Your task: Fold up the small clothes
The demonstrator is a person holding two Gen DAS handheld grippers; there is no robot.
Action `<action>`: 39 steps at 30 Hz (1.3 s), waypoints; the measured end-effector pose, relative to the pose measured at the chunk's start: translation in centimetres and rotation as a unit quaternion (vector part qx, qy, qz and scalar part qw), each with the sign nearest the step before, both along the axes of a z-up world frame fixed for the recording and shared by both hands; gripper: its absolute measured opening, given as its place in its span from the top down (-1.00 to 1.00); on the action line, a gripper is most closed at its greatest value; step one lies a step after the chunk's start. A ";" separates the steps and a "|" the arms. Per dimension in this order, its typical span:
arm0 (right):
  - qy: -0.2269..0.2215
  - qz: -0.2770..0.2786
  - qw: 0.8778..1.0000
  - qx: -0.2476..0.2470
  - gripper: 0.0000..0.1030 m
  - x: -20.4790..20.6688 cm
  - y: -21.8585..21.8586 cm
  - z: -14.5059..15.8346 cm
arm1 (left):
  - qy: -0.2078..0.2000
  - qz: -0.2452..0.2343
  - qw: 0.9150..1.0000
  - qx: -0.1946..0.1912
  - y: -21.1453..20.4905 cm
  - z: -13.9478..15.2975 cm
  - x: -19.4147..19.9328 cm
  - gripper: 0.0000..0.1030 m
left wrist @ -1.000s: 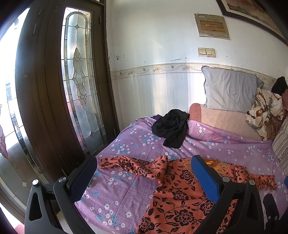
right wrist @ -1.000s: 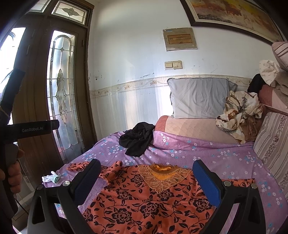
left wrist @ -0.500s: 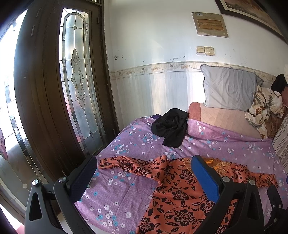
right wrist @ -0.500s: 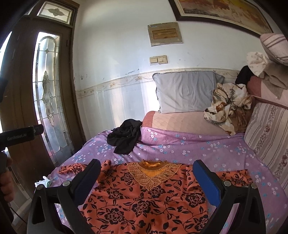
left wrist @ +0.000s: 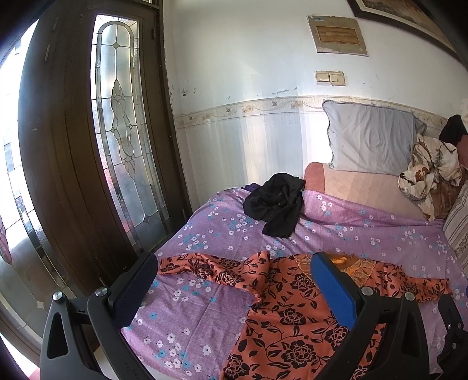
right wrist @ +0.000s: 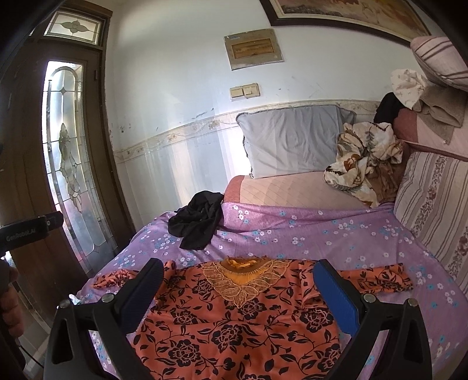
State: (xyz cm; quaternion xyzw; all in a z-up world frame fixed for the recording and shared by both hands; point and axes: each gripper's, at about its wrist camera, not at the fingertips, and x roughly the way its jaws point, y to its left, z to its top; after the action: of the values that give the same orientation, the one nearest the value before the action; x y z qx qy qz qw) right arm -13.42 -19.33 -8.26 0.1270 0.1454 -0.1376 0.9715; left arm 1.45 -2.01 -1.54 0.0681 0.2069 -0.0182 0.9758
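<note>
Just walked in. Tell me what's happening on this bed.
A person holds two handheld grippers, both open and empty, above an orange flowered top spread flat on the purple sheet. Its sleeves lie out to both sides, so folding has not started. A crumpled black garment lies farther back, untouched.

The orange floral garment (right wrist: pixel 234 318) is cut off by the lower edge in both views, its hem unseen. Print on the wall plaque (right wrist: pixel 254 49) is too small to be read. The framed painting (right wrist: pixel 345 11) is cropped at the top.
</note>
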 end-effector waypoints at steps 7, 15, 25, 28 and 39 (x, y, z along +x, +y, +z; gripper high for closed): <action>0.008 -0.006 1.000 0.009 -1.00 0.9 -1.1 -0.9 | 0.004 0.000 1.000 0.008 -0.9 -0.6 1.0 -1.00; 0.026 -0.025 0.999 0.019 -1.00 2.8 -3.4 -2.7 | 0.018 -0.002 1.000 0.017 -2.4 -2.2 3.3 -1.00; 0.066 -0.110 0.976 0.176 -1.00 3.4 -17.8 -10.3 | 0.193 -0.066 0.979 0.025 -9.3 -16.2 14.9 -1.00; 0.049 -0.171 0.927 0.331 -1.00 1.1 -25.2 -15.3 | 0.284 -0.076 0.953 0.069 -12.5 -24.3 18.4 -1.00; -0.054 -0.281 0.778 0.559 -0.69 -2.4 -38.1 -26.5 | 0.366 -0.113 0.922 0.053 -14.7 -31.2 19.7 -1.00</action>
State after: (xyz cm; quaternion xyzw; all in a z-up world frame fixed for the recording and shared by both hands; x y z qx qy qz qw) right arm -15.78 -57.40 -34.79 0.6900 0.1024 -0.2917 0.6544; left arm 21.13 -16.67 -32.70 0.1312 0.5410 -0.1405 0.8188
